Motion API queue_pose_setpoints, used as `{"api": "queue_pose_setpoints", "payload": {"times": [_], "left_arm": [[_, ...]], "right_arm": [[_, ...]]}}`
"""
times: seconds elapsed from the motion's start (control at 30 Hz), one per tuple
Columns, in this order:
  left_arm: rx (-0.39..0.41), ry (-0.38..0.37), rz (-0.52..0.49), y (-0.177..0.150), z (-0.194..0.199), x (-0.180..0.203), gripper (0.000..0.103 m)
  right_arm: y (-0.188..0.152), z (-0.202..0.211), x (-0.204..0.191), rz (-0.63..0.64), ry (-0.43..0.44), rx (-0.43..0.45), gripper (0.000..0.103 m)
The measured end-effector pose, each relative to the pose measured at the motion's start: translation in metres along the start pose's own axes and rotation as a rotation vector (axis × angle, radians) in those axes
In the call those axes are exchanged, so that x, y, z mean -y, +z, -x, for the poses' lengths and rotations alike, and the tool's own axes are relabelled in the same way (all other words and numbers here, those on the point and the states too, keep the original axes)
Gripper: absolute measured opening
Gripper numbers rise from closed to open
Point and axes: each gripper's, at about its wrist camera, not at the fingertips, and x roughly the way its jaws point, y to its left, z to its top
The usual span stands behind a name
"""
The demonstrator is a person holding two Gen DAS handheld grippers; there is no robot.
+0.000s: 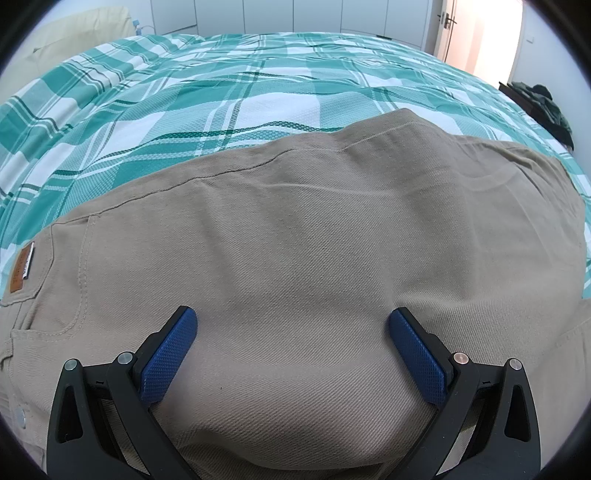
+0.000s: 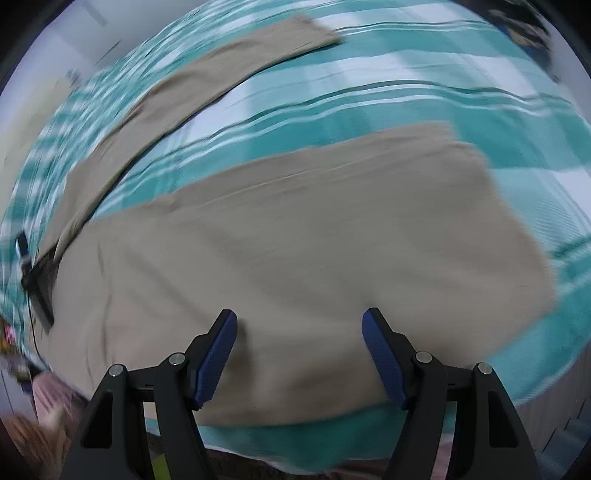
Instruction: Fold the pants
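Beige pants [image 1: 295, 229] lie flat on the bed. In the left wrist view their waist end is at the left, with a brown leather tag [image 1: 20, 271] and a pocket seam. My left gripper [image 1: 292, 313] hangs just over this cloth, its blue pads [image 1: 170, 354] wide apart and open, nothing pinched. The right wrist view is motion-blurred. It shows one pant leg [image 2: 314, 236] under my right gripper [image 2: 300, 314], which is open with cloth below its fingers. The other leg [image 2: 192, 85] runs off to the upper left, apart from the first.
A teal and white plaid bedcover [image 1: 258, 85] spreads around the pants. A cream pillow [image 1: 74, 33] lies at the far left. Dark clothes [image 1: 546, 107] are piled beyond the bed's right side. The bed's near edge [image 2: 295, 439] is just below my right gripper.
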Motion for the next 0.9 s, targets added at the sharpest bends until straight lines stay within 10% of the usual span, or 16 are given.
{"api": "queue_pose_setpoints", "payload": {"times": [0.33, 0.9], "left_arm": [[0.0, 0.0, 0.0, 0.0, 0.0, 0.0, 0.103], [-0.001, 0.0, 0.001, 0.0, 0.0, 0.0, 0.103]], "right_arm": [[0.009, 0.015, -0.019, 0.068, -0.039, 0.087, 0.081], [0.036, -0.019, -0.112, 0.212, 0.047, -0.113, 0.081]]}}
